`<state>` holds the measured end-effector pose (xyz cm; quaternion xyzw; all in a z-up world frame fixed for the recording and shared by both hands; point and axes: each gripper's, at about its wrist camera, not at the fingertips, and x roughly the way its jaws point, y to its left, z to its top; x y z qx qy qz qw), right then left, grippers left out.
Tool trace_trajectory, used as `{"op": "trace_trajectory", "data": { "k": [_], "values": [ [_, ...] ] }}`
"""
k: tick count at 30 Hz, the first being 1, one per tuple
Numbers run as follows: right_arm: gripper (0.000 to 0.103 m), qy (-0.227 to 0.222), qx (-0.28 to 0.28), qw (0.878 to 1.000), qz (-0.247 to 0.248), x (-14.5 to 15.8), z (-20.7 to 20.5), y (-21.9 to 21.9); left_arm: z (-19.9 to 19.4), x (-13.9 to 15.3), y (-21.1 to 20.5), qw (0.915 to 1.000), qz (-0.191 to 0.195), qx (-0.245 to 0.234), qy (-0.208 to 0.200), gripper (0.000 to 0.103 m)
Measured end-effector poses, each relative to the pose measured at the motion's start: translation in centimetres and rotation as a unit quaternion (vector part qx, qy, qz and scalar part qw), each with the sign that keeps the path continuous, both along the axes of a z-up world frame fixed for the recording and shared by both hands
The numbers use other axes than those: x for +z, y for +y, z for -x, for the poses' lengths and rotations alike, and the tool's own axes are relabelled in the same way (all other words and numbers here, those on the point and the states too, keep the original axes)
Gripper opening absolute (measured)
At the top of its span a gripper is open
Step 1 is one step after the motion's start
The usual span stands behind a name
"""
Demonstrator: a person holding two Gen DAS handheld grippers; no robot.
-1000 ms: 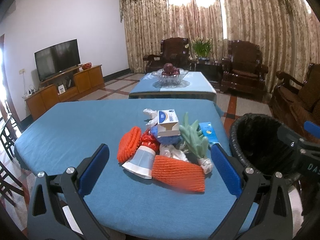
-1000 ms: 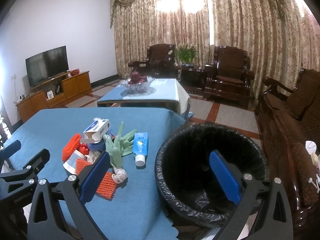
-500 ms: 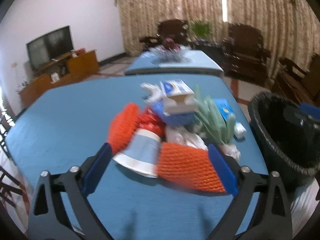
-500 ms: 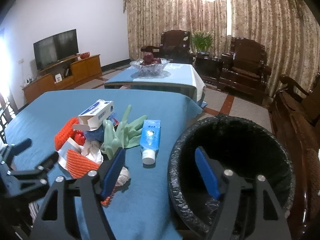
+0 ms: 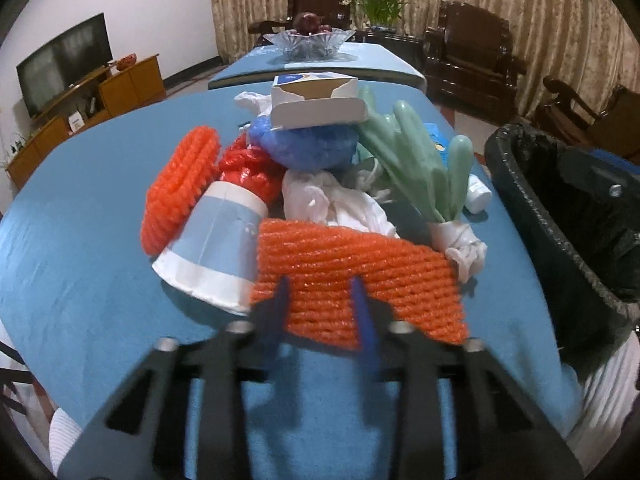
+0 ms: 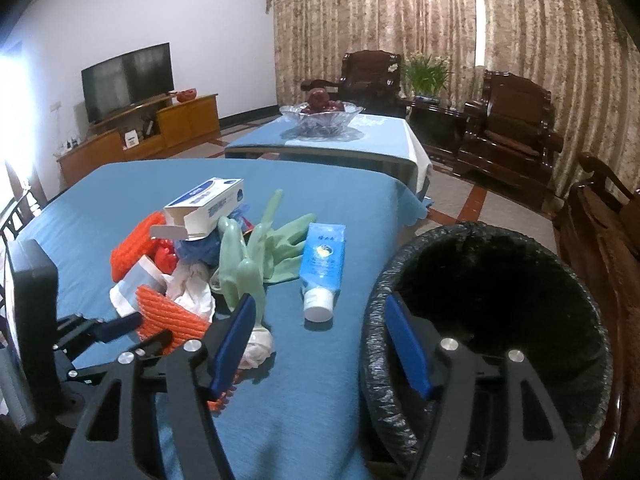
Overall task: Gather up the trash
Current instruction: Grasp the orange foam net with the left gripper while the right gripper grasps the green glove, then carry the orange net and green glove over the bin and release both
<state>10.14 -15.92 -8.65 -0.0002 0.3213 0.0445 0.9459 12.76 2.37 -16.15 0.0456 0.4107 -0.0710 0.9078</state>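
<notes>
A trash pile lies on the blue table: an orange foam net, a paper cup, a second orange net, green rubber gloves, a white box and a blue tube. My left gripper has closed on the near edge of the orange foam net, which also shows in the right wrist view. My right gripper is open, straddling the rim of the black-lined bin.
The bin stands off the table's right edge. A second table with a glass fruit bowl is behind. Wooden armchairs, a TV and its cabinet line the walls.
My left gripper moved forward and down to the pile and its jaws closed on the orange foam net. My right gripper narrowed somewhat and shifted over the bin's rim.
</notes>
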Motion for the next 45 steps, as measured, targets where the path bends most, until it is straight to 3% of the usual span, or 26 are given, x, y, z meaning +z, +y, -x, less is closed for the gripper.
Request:
{"op": "trace_trajectory", "data": {
  "k": [2, 4, 9, 13, 14, 15, 17, 20, 25, 26, 27, 29, 30, 31, 39, 43, 45],
  "values": [
    [0.064, 0.001, 0.007, 1.0, -0.002, -0.1, -0.3, 0.4, 0.2, 0.3, 0.2, 1.0, 0.003, 0.003, 0.0, 0.004],
    [0.063, 0.001, 0.018, 1.0, -0.001, -0.2, -0.6, 1.2, 0.6, 1.2, 0.4, 0.9999, 0.011, 0.01, -0.009, 0.001],
    [0.058, 0.007, 0.049, 0.999, -0.005, -1.2, -1.8, 3.2, 1.6, 3.3, 1.3, 0.9989, 0.011, 0.019, -0.042, 0.0],
    [0.057, 0.011, 0.054, 0.998, -0.013, -1.9, -2.7, 4.1, 1.5, 3.2, 1.7, 0.9993, 0.01, 0.011, -0.033, 0.003],
    [0.057, 0.011, 0.054, 0.998, -0.013, -1.9, -2.8, 4.1, 1.4, 2.9, 1.8, 0.9994, 0.017, 0.007, -0.029, 0.009],
    [0.057, 0.011, 0.052, 0.999, -0.013, -1.9, -2.9, 4.1, 1.2, 2.5, 1.7, 0.9996, 0.018, 0.003, -0.024, 0.034],
    [0.057, 0.01, 0.046, 0.999, -0.009, -1.8, -2.7, 3.6, 1.1, 2.1, 1.5, 0.9995, 0.007, 0.003, -0.029, 0.066],
    [0.057, 0.012, 0.034, 0.999, 0.001, -1.9, -2.4, 2.5, 0.7, 1.6, 1.1, 0.9993, 0.004, -0.009, -0.035, 0.069],
    [0.057, 0.018, 0.021, 1.0, 0.01, -2.1, -2.0, 1.3, -0.6, 0.1, -0.1, 0.9994, 0.004, -0.032, -0.01, 0.068],
    [0.057, 0.02, 0.021, 1.0, 0.011, -2.2, -2.1, 1.3, -0.9, -0.4, -0.2, 0.9995, 0.004, -0.032, -0.002, 0.061],
    [0.057, 0.022, 0.022, 0.999, 0.01, -2.3, -2.1, 1.3, -1.1, -0.8, -0.1, 0.9995, 0.008, -0.028, 0.007, 0.048],
    [0.057, 0.024, 0.027, 0.999, 0.011, -2.5, -2.2, 1.4, -1.4, -1.3, 0.1, 0.9993, 0.021, -0.024, 0.02, 0.036],
    [0.057, 0.022, 0.031, 0.999, 0.014, -2.6, -2.3, 1.7, -1.3, -1.2, 0.3, 0.9993, 0.026, -0.023, 0.018, 0.025],
    [0.057, 0.021, 0.033, 0.999, 0.015, -2.6, -2.4, 1.9, -1.1, -1.0, 0.3, 0.9992, 0.027, -0.024, 0.016, 0.023],
    [0.057, 0.013, 0.077, 0.997, 0.001, -3.1, -3.1, 4.8, 1.9, 2.9, 2.7, 0.9983, 0.055, -0.011, -0.017, 0.02],
    [0.056, 0.021, 0.088, 0.996, 0.0, -3.9, -4.0, 6.1, 2.6, 3.9, 4.0, 0.9984, 0.042, 0.013, -0.034, 0.02],
    [0.05, 0.03, 0.085, 0.996, 0.003, -4.5, -4.6, 6.4, 2.5, 4.1, 4.8, 0.998, 0.04, 0.033, -0.036, 0.02]
  ]
}}
